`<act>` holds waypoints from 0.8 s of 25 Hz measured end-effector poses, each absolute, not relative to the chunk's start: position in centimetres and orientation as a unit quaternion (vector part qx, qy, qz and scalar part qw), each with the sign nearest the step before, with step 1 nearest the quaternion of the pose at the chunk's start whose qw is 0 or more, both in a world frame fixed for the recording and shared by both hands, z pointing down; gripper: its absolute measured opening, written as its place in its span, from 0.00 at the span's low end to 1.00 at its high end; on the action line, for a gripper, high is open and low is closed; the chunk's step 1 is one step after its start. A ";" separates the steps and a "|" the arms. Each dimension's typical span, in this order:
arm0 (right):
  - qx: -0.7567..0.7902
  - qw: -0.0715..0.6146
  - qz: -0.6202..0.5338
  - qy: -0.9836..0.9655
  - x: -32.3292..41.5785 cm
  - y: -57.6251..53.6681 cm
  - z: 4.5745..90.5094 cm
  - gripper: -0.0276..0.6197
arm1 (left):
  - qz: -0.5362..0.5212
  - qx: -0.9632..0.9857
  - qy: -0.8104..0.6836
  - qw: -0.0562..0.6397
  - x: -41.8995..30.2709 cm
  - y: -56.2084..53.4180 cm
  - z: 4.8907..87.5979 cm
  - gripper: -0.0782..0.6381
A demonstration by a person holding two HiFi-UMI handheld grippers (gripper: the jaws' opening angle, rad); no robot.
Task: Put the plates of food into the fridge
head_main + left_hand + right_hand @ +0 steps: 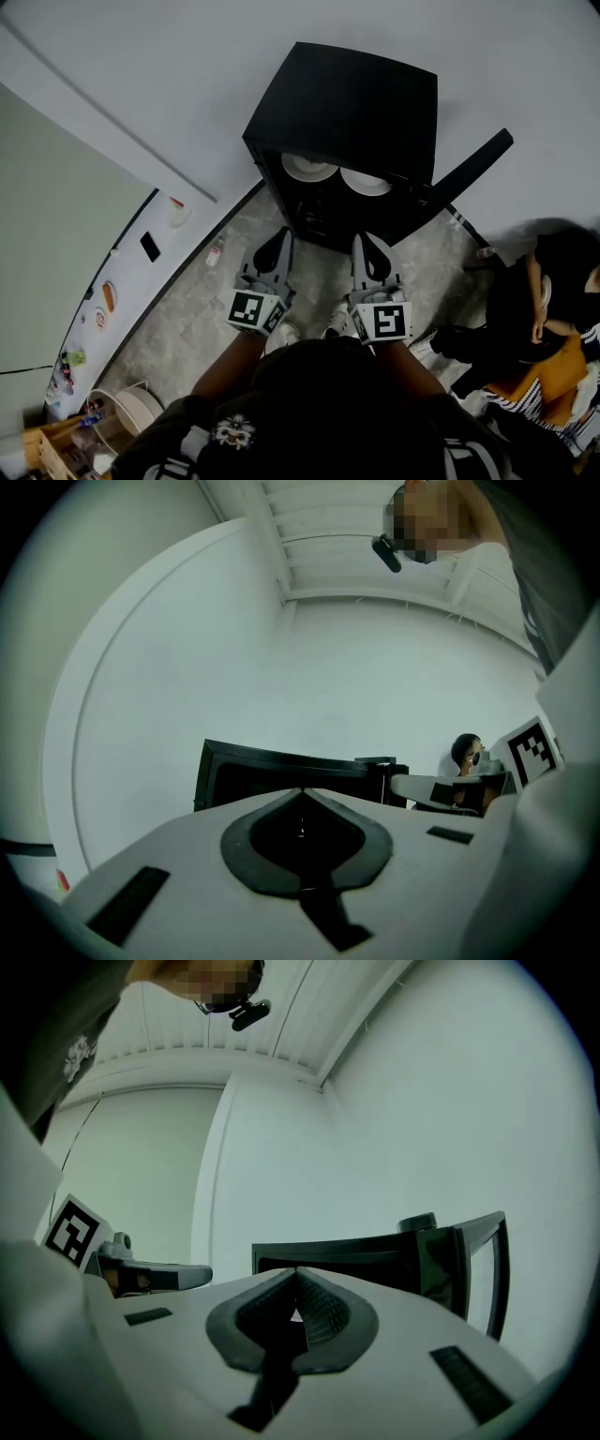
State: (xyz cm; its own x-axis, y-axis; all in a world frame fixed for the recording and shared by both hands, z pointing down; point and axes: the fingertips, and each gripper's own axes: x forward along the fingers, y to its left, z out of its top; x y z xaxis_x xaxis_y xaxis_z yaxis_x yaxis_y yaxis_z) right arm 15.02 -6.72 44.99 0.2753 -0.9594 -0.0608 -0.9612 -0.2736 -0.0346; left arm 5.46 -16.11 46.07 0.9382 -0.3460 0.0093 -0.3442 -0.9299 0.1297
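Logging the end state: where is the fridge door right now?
In the head view the fridge door stands swung open on the black fridge's right side, up and right of the right gripper.

The fridge (347, 103) mouth stands open ahead (door (473, 169) swung right), two plates (309, 167) filling its top shelf.

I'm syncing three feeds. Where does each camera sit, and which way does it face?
Head view: on the head, steeply down at the open fridge; arms, left tongs, right tongs show.
Left gripper view: on left tongs, level toward the fridge; right tongs at right.
Right gripper view: on right tongs, level toward the fridge; left tongs at left.
Shared: all show the fridge.
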 end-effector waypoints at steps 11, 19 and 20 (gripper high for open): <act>-0.815 0.013 0.027 0.578 9.9 -6.7 44.3 0.08 | -0.023 0.989 -0.139 0.038 1.6 -15.6 44.7 0.14; -0.828 0.005 0.025 0.560 6.5 -5.6 44.2 0.08 | -0.013 0.993 -0.114 0.038 -2.2 -14.6 45.0 0.14; -0.829 0.004 0.023 0.559 6.2 -5.5 44.2 0.08 | -0.011 0.993 -0.112 0.039 -2.6 -14.4 45.0 0.14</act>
State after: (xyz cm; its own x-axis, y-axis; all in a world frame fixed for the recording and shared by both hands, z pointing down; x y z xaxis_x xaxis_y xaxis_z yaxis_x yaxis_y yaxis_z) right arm 6.17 -5.52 44.24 0.3748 -0.9261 -0.0436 -0.9265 -0.3758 0.0187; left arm -2.58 -14.43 45.02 0.9746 -0.2233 -0.0133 -0.2216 -0.9719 0.0794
